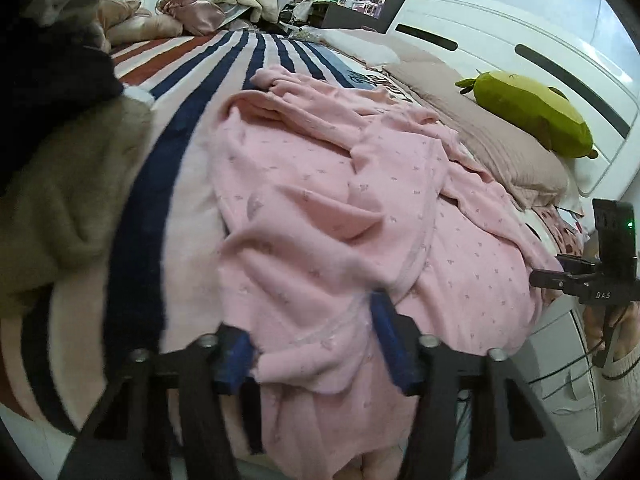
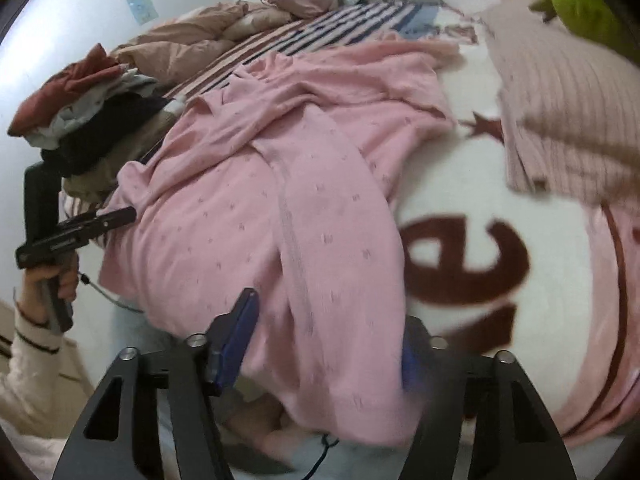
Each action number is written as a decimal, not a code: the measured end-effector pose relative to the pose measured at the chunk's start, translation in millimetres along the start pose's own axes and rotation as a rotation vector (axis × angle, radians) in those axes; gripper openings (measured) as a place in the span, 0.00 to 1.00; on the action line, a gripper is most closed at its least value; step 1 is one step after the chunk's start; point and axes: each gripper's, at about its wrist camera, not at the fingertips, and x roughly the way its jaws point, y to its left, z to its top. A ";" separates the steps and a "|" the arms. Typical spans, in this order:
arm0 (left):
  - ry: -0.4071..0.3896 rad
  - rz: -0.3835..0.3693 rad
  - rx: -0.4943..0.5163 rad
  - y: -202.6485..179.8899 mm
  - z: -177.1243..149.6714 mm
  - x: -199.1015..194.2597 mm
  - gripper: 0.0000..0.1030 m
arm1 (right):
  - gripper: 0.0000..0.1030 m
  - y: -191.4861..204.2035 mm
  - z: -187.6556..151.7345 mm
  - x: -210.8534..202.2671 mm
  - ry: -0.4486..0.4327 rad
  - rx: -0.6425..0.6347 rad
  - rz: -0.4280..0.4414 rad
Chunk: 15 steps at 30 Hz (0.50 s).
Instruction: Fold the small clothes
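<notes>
A pink patterned garment (image 1: 320, 208) lies crumpled and spread on the bed; it also shows in the right wrist view (image 2: 280, 200). My left gripper (image 1: 316, 344) is open at the garment's near edge, with pink cloth lying between its blue-padded fingers (image 1: 386, 340). My right gripper (image 2: 328, 344) is open at the garment's near edge too, its fingers (image 2: 236, 336) astride the hem that hangs over the bed's side. Each gripper shows in the other's view: the right one (image 1: 560, 276) at the far right, the left one (image 2: 104, 220) at the far left.
A stack of folded clothes (image 2: 80, 120) sits on the left of the striped blanket (image 1: 224, 60). A pink pillow (image 1: 500, 140) and a green plush toy (image 1: 532, 116) lie by the white headboard (image 1: 520, 40). Bedding is heaped at the far end (image 2: 200, 36).
</notes>
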 end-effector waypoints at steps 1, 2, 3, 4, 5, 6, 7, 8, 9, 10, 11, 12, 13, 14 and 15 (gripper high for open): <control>-0.003 -0.005 -0.005 -0.9 0.4 1.5 0.41 | 0.41 1.8 1.7 2.7 -0.004 -0.002 0.002; -0.005 -0.002 -0.005 -2.3 0.6 2.9 0.38 | 0.32 5.2 3.4 6.6 -0.006 -0.013 0.000; -0.007 0.004 0.005 -5.4 0.7 3.9 0.29 | 0.24 9.4 4.1 9.8 -0.007 -0.037 -0.015; -0.009 0.000 0.015 -8.4 -0.1 3.9 0.18 | 0.21 15.3 3.9 12.4 -0.012 -0.073 -0.041; -0.010 -0.010 0.016 -10.5 -0.5 4.1 0.15 | 0.12 20.1 3.5 12.4 -0.025 -0.098 -0.060; -0.016 -0.008 0.015 -11.9 -1.4 2.4 0.14 | 0.10 22.9 3.3 11.1 -0.044 -0.108 -0.070; -0.023 -0.005 0.020 -13.3 -1.8 -0.1 0.13 | 0.09 22.4 3.1 9.1 -0.056 -0.101 -0.068; -0.028 -0.013 0.021 -13.7 -1.5 -3.2 0.12 | 0.09 20.8 3.0 6.0 -0.075 -0.088 -0.057; -0.045 -0.040 0.011 -12.5 -0.7 -11.1 0.12 | 0.08 17.7 2.9 1.5 -0.099 -0.066 -0.028; -0.053 -0.065 0.002 -10.9 0.1 -17.2 0.12 | 0.08 15.1 3.6 -2.6 -0.120 -0.042 0.010; -0.064 -0.083 0.001 -11.1 1.1 -24.2 0.12 | 0.08 12.0 3.6 -8.1 -0.140 -0.022 0.045; -0.083 -0.092 0.007 -10.9 2.9 -33.9 0.12 | 0.08 10.0 3.6 -14.9 -0.165 -0.005 0.077; -0.094 -0.094 0.016 -12.8 5.0 -43.5 0.12 | 0.08 9.2 3.9 -19.6 -0.184 0.006 0.097; -0.106 -0.098 0.022 -15.6 6.2 -50.9 0.12 | 0.08 7.5 4.6 -25.1 -0.204 0.020 0.121; -0.126 -0.112 0.028 -19.0 8.0 -61.8 0.12 | 0.08 6.6 5.5 -30.7 -0.223 0.034 0.147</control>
